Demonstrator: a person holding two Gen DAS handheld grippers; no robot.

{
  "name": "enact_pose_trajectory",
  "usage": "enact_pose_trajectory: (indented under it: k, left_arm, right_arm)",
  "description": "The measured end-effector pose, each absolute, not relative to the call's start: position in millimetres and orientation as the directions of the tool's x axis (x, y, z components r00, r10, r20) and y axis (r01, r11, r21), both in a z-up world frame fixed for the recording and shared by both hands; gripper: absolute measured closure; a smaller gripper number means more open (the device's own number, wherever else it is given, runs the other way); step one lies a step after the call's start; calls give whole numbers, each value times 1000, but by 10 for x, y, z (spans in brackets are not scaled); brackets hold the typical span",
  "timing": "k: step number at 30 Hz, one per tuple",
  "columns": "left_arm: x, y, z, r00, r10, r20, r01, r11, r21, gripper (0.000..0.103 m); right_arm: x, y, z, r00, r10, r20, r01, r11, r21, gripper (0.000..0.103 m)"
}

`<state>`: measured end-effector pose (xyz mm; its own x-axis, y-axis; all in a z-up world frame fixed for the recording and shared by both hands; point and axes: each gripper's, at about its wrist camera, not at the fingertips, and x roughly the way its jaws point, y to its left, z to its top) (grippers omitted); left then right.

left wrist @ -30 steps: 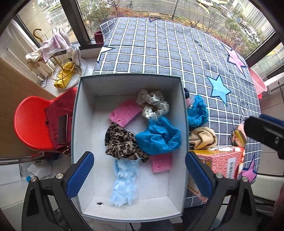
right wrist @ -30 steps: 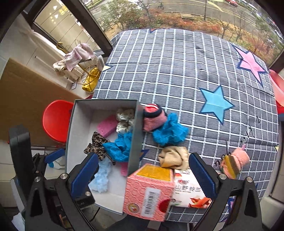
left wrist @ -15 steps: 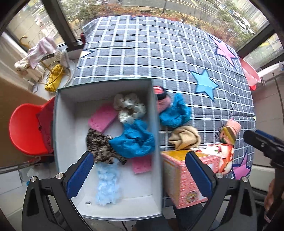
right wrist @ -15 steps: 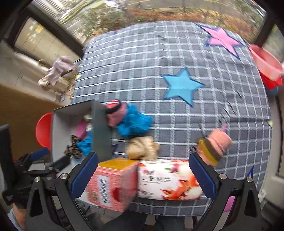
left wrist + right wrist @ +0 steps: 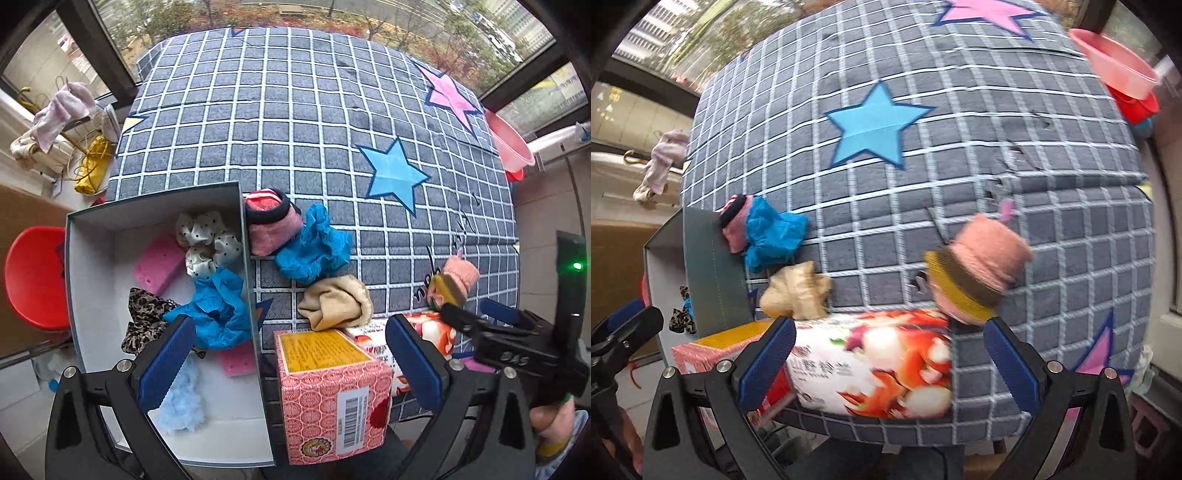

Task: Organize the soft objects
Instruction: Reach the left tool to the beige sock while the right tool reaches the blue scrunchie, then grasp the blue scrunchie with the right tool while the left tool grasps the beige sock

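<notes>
A grey open box at the table's near left holds a spotted scrunchie, a blue cloth, pink sponges, a leopard cloth and a pale blue fluffy piece. Outside it on the table lie a pink sock roll, a blue scrunchie, a tan cloth and a pink-and-yellow knitted roll. My left gripper is open above the box's right wall and a pink carton. My right gripper is open, low over a printed pack, close before the knitted roll.
A pink carton and a printed tissue pack stand at the table's near edge. A checked cloth with stars covers the table. A red chair is at the left, a pink basin at the far right.
My left gripper has shifted right, from over the box's middle to its right wall. My right gripper has swung right and closer to the knitted roll. Both stayed open.
</notes>
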<state>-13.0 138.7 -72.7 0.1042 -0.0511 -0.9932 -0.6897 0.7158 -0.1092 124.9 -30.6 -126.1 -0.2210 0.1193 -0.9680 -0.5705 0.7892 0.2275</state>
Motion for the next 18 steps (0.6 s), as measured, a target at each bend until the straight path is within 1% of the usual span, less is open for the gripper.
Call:
enact_pose_trajectory:
  k: [7, 8, 11, 15, 18]
  left_arm:
    - [-166, 1501, -761, 79, -36, -996, -735, 673, -83, 1]
    - [-171, 1521, -762, 63, -20, -998, -743, 667, -60, 0]
    - [-199, 1608, -758, 71, -24, -997, -764, 642, -70, 0]
    - [-256, 1735, -683, 87, 13, -996, -797, 601, -62, 0]
    - [-280, 1803, -644, 89, 30, -996, -811, 582, -55, 0]
  right_arm:
    - [1107, 422, -1593, -309, 138, -941, -649, 692, 314, 0]
    - [1084, 522, -1646, -317, 134, -939, -661, 678, 320, 0]
    - [1025, 805, -1821, -337, 128, -933, -690, 641, 337, 0]
    - [899, 1103, -2027, -347, 120, -930, -739, 576, 350, 1]
    - [799, 1252, -2131, -326, 107, -939, -782, 529, 331, 0]
